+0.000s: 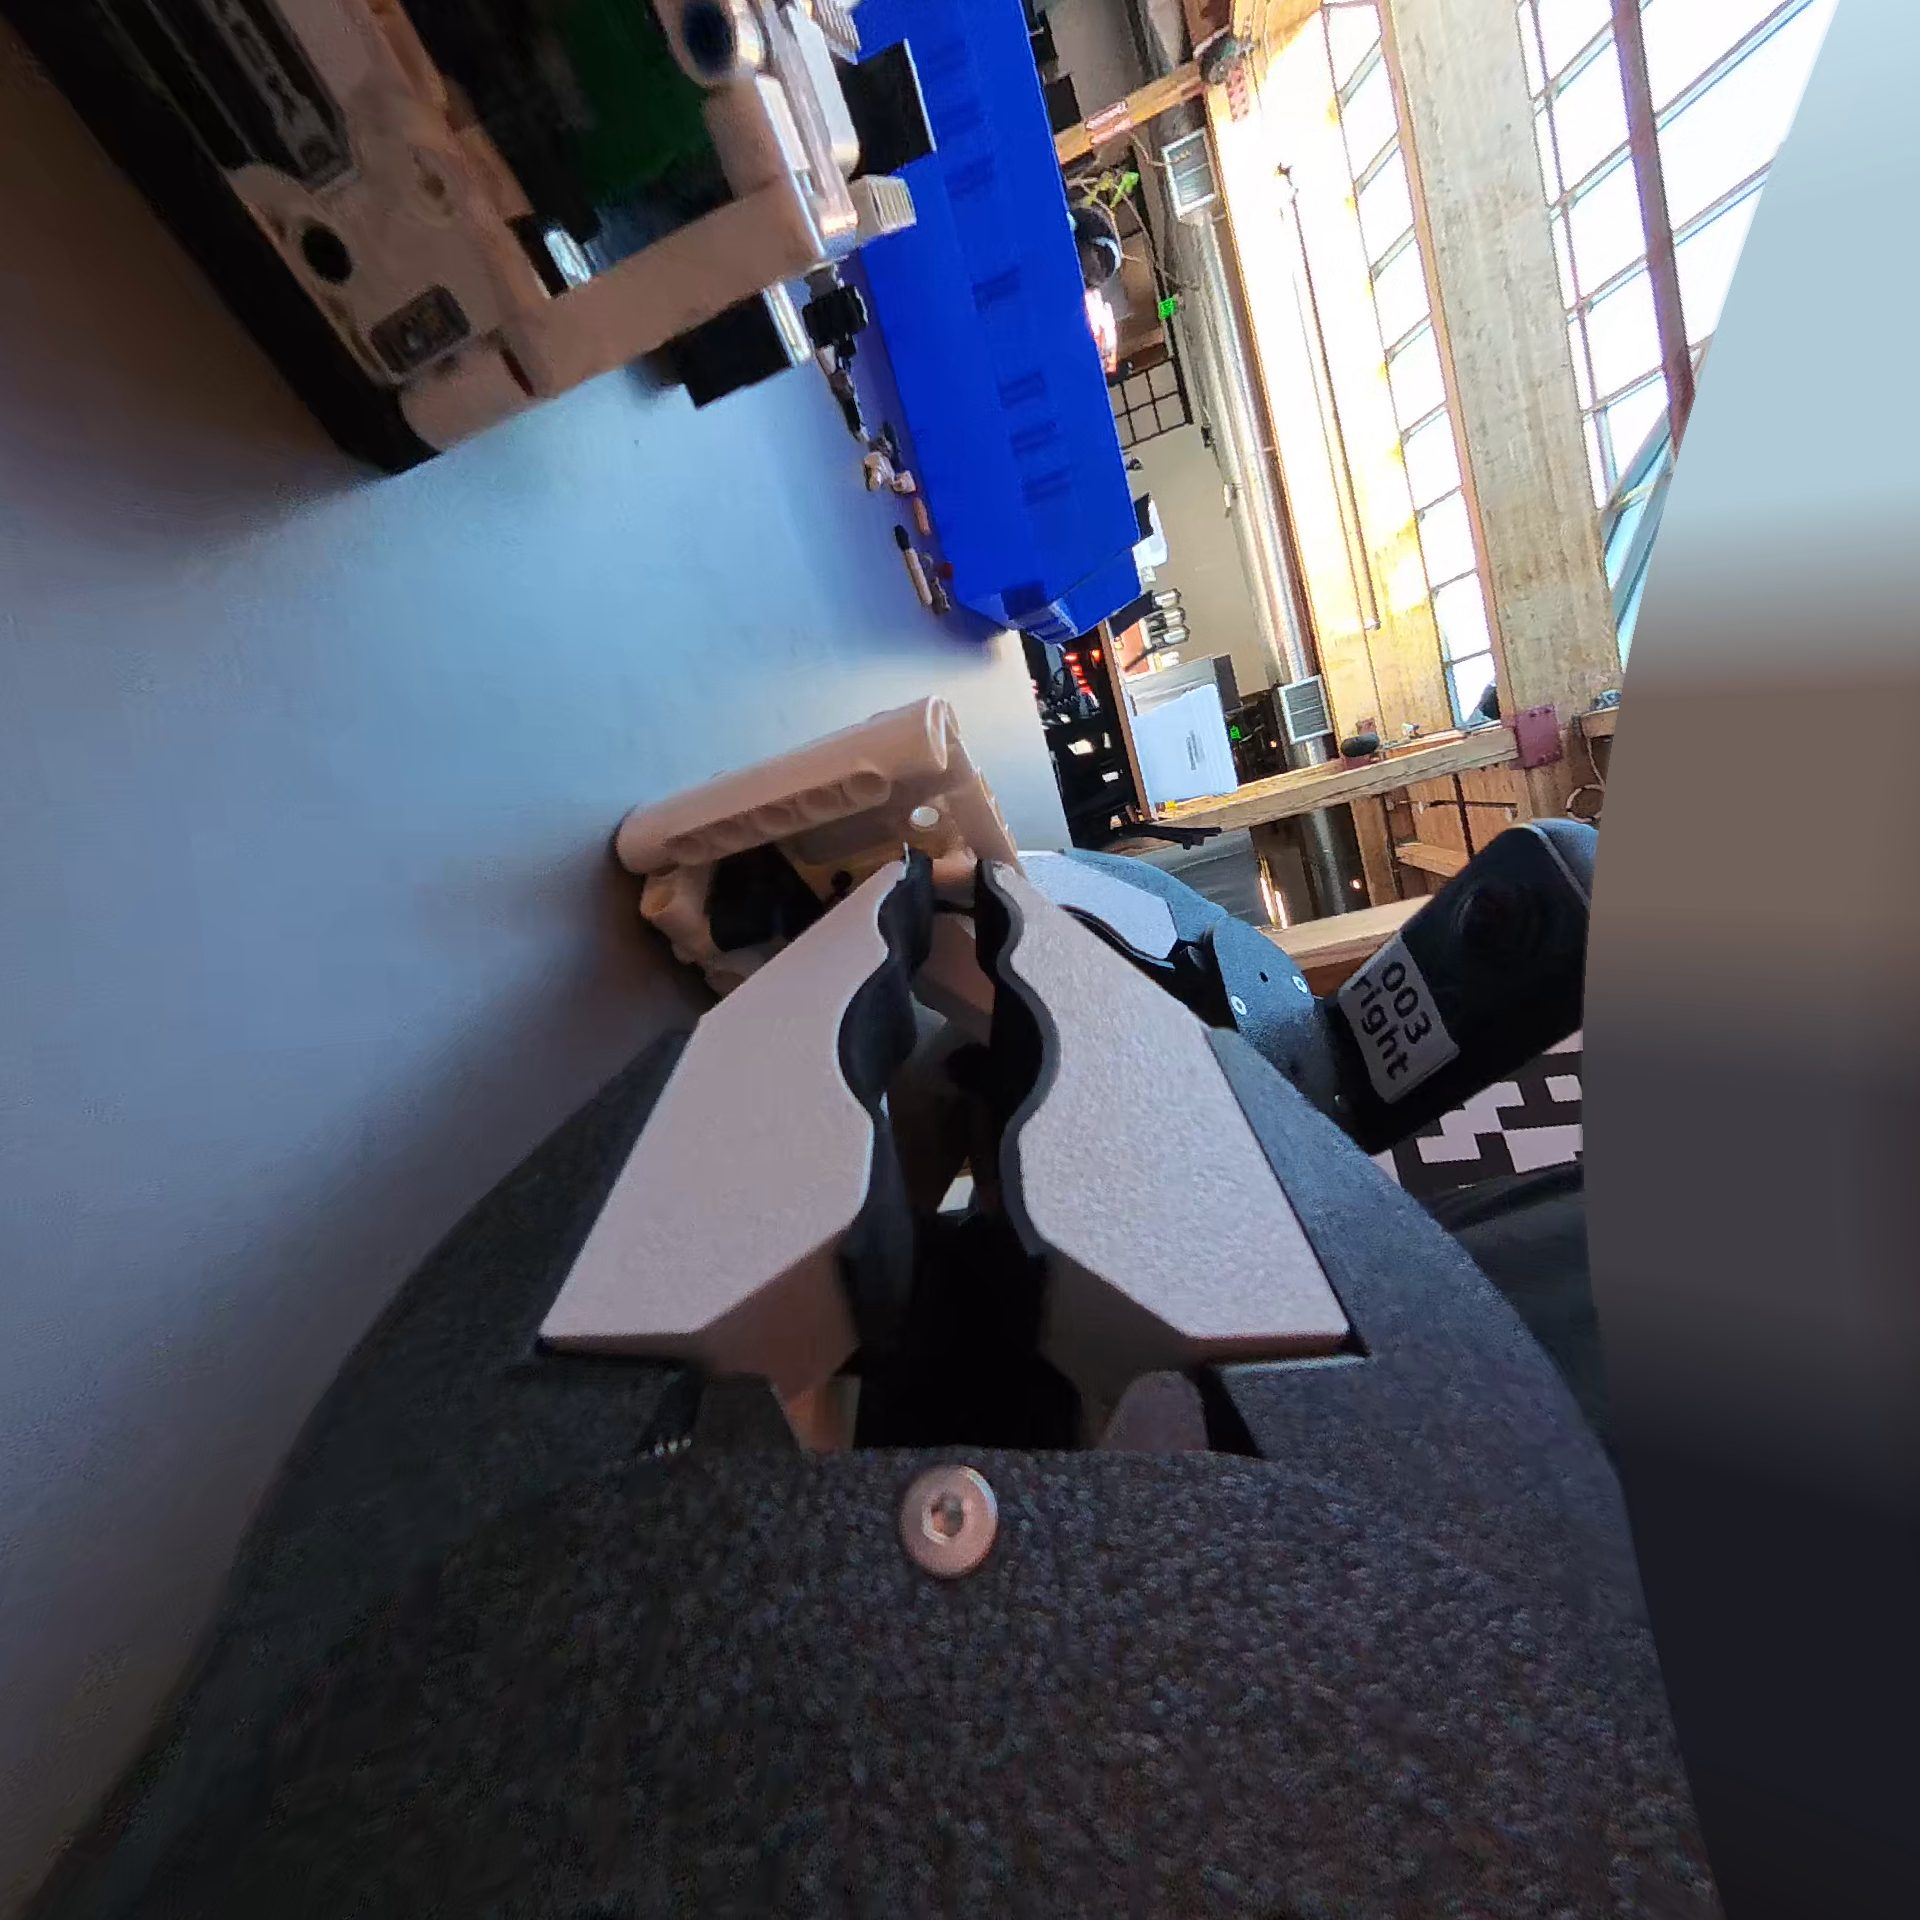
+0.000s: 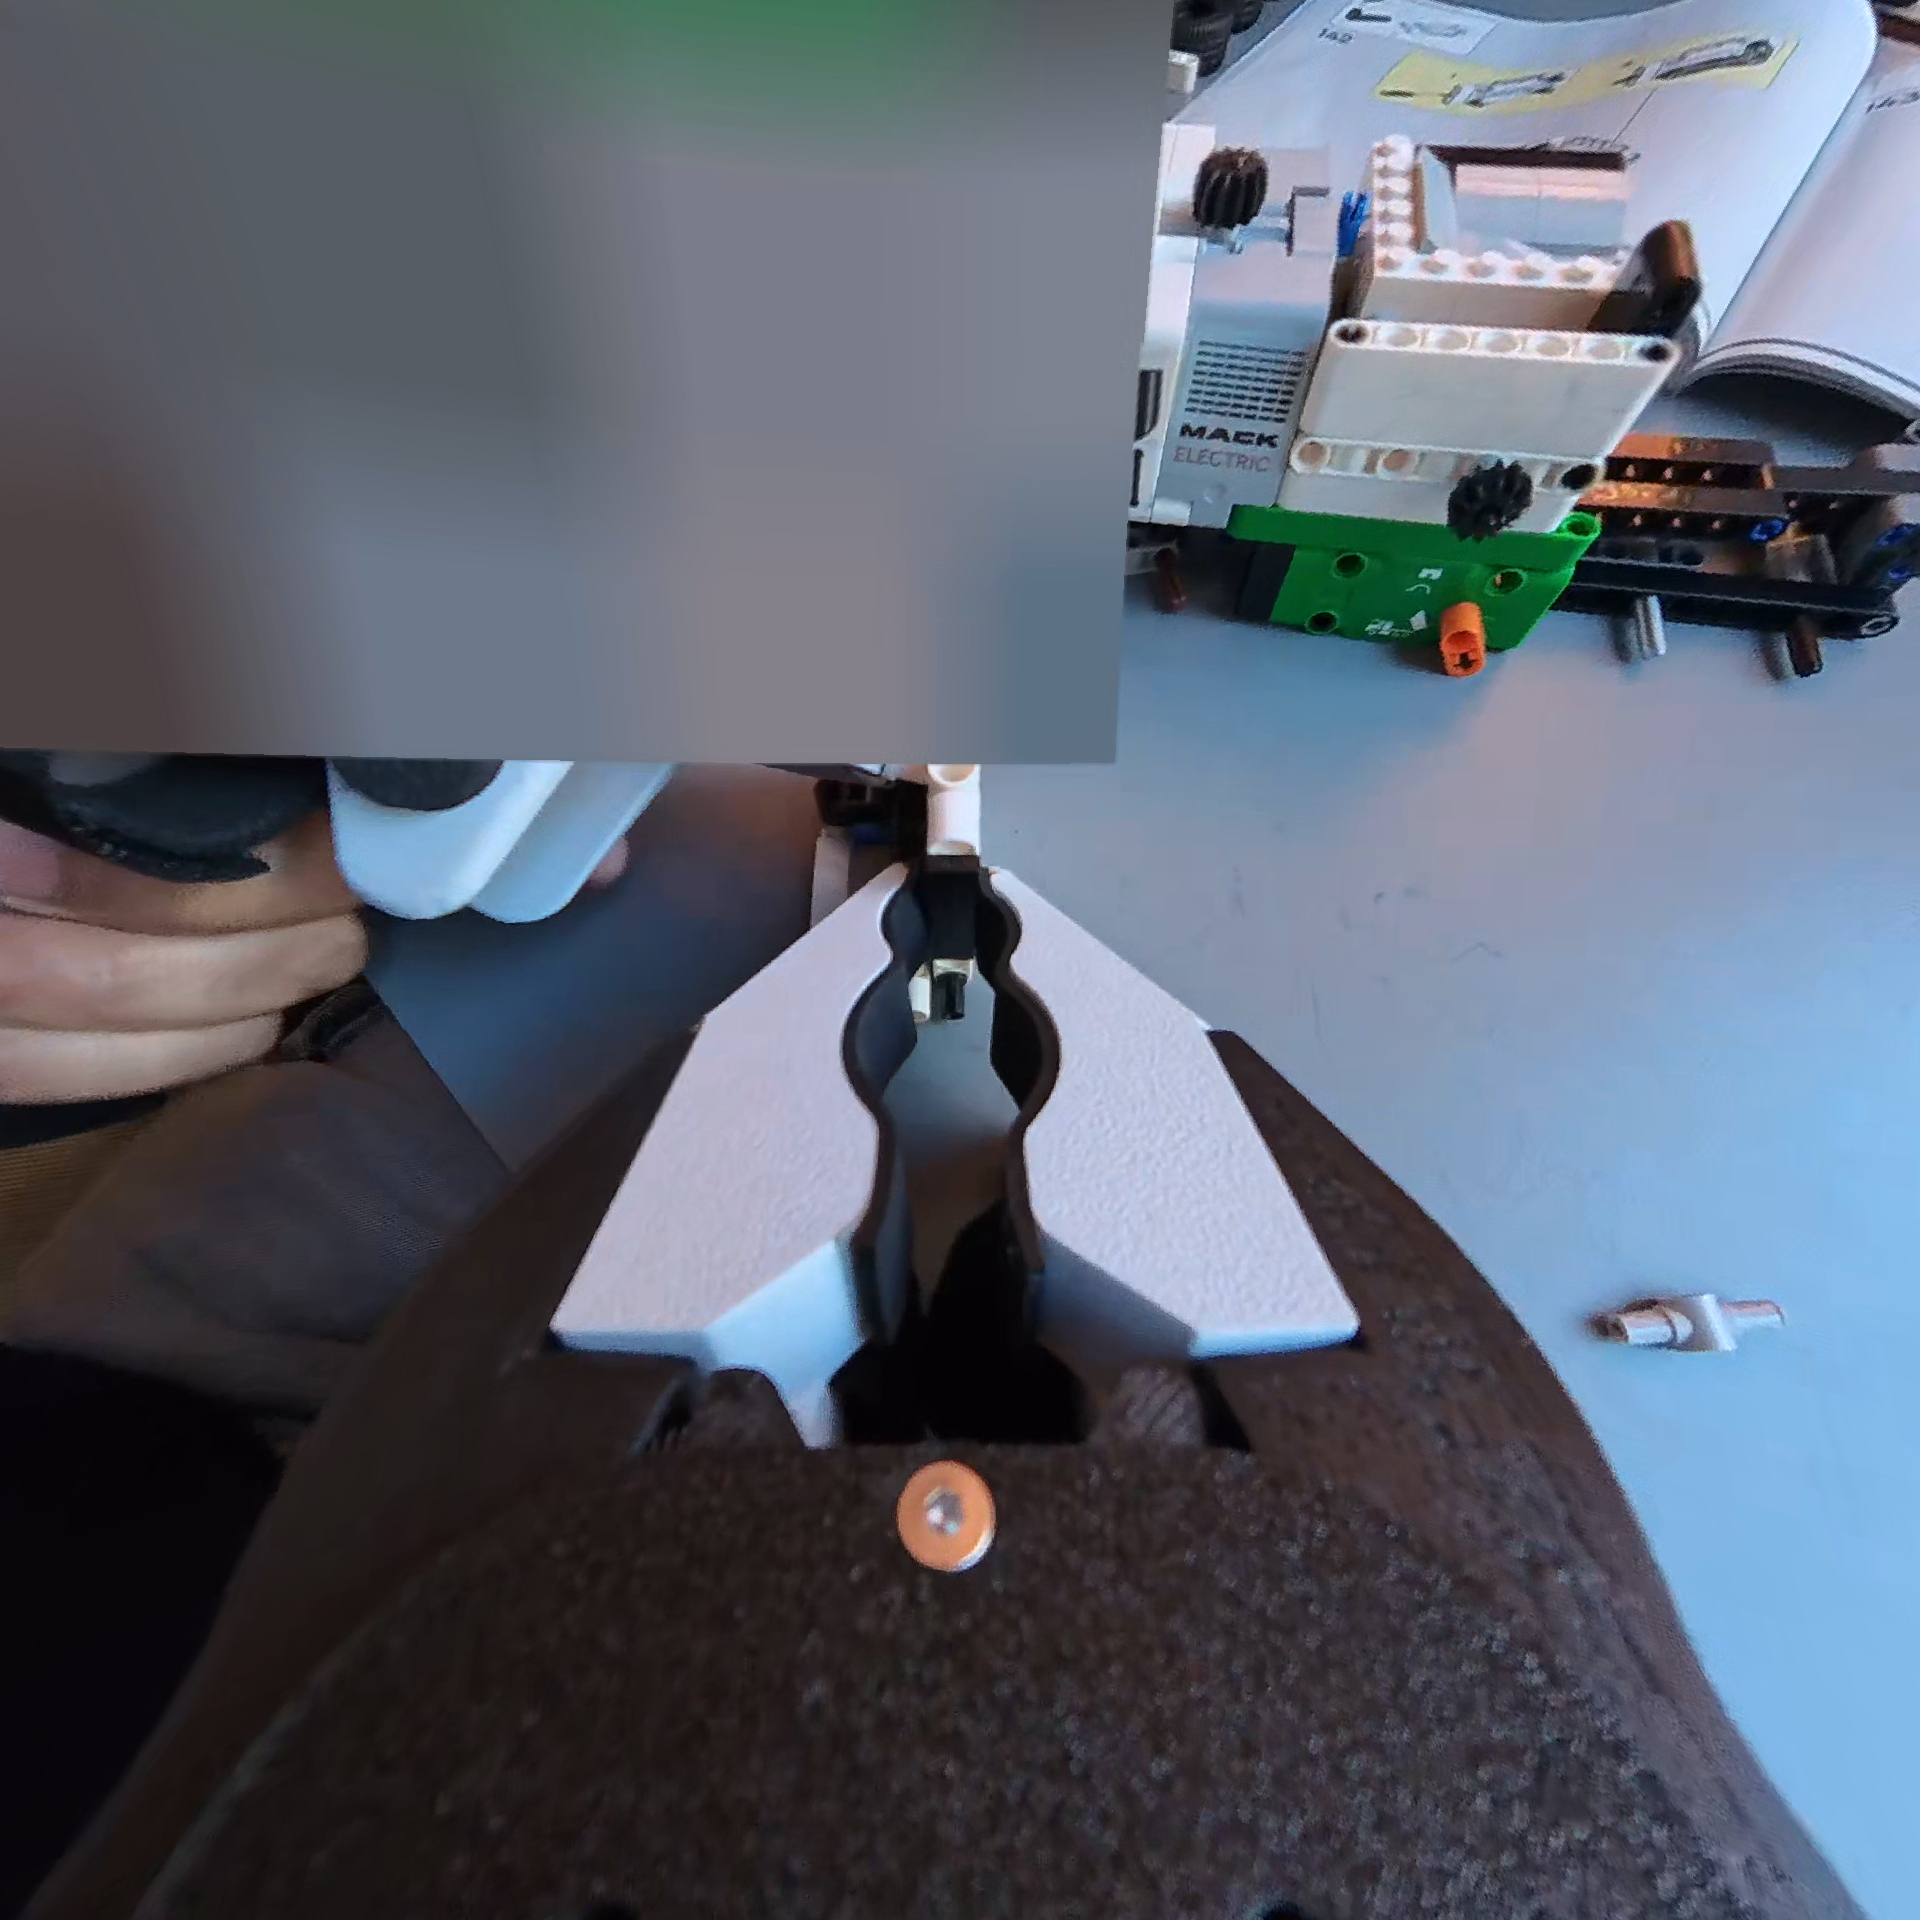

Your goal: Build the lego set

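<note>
My left gripper (image 1: 948,873) is shut on a small white and black lego sub-assembly (image 1: 800,821), which rests against the grey table. My right gripper (image 2: 948,883) is shut on a small black piece (image 2: 948,920), with a white connector (image 2: 952,812) just beyond the tips, where the two grippers meet. The right gripper's body also shows in the left wrist view (image 1: 1455,987), close beside the left fingers. The part-built white, green and black truck model (image 2: 1444,416) stands on the table at the far right; it also shows in the left wrist view (image 1: 436,229).
A loose white connector (image 2: 1683,1325) lies on the table to my right. An open instruction booklet (image 2: 1662,94) lies behind the truck. A blue bin (image 1: 997,364) with several small loose pieces (image 1: 909,520) beside it stands farther off. A hand (image 2: 156,956) holds the left gripper's white body (image 2: 468,842).
</note>
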### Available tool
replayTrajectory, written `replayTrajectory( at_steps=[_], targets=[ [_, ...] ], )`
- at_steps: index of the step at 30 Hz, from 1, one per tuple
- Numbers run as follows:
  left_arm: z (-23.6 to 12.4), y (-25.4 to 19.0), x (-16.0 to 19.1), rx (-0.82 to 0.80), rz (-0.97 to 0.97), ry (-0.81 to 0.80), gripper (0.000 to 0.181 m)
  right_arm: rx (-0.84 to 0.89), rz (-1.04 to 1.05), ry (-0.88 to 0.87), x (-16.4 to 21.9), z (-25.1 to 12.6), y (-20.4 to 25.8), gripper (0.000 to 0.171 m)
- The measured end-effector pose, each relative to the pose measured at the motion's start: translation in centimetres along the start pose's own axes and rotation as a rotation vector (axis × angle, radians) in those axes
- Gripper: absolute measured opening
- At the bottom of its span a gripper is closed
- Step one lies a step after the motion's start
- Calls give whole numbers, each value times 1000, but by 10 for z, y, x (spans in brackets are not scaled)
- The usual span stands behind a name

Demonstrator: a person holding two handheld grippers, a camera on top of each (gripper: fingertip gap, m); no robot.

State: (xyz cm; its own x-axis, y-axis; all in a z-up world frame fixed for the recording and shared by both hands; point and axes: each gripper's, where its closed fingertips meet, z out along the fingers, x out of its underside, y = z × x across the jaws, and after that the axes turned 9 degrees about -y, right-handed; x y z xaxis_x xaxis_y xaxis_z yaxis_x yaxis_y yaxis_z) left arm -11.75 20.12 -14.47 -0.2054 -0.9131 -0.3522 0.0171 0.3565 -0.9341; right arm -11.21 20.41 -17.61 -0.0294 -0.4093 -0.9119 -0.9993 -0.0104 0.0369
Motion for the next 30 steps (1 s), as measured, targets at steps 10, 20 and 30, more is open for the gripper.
replayTrajectory(
  at_steps=[10,20,30],
  targets=[
    [0,0,8,-4,-44,-56,6,20,-19,0,0,1,-1,8],
    [-2,-1,4,-12,-46,-145,6,20,-12,1,0,1,-1,8],
    [0,0,4,-34,-23,-171,6,23,-24,2,0,2,0,8]
  ],
)
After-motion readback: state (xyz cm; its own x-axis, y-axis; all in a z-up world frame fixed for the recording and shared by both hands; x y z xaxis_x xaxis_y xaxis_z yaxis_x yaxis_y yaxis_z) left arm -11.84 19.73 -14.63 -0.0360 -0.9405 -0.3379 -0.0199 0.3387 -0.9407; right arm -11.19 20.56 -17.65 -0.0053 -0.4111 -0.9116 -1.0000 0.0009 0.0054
